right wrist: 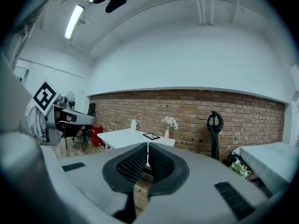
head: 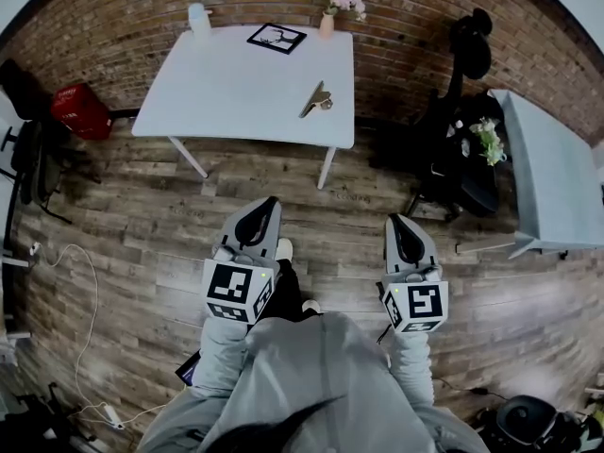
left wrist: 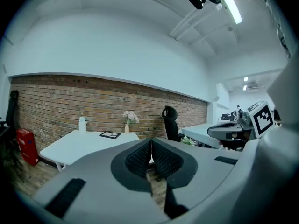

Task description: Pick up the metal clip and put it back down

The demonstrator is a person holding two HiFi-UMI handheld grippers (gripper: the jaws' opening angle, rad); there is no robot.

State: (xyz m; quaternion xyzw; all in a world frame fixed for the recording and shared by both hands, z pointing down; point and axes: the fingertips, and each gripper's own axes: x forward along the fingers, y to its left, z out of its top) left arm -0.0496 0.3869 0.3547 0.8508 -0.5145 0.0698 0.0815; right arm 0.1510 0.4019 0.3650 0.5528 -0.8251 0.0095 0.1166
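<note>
The metal clip (head: 317, 100) lies on the right part of a white table (head: 236, 92), far ahead of me in the head view. My left gripper (head: 267, 206) and right gripper (head: 397, 223) are held side by side over the wooden floor, well short of the table. Both are shut with nothing between the pads. In the left gripper view the closed jaws (left wrist: 151, 146) point toward the table (left wrist: 74, 143). The right gripper (right wrist: 147, 149) faces the same table (right wrist: 124, 137) from farther right. The clip does not show in either gripper view.
On the table stand a white bottle (head: 199, 19), a black-framed picture (head: 276, 38) and a pink flower vase (head: 327, 17). A black office chair (head: 462, 149) and a second white table (head: 557, 182) are to the right. A red case (head: 80, 109) sits left; cables (head: 75, 281) lie on the floor.
</note>
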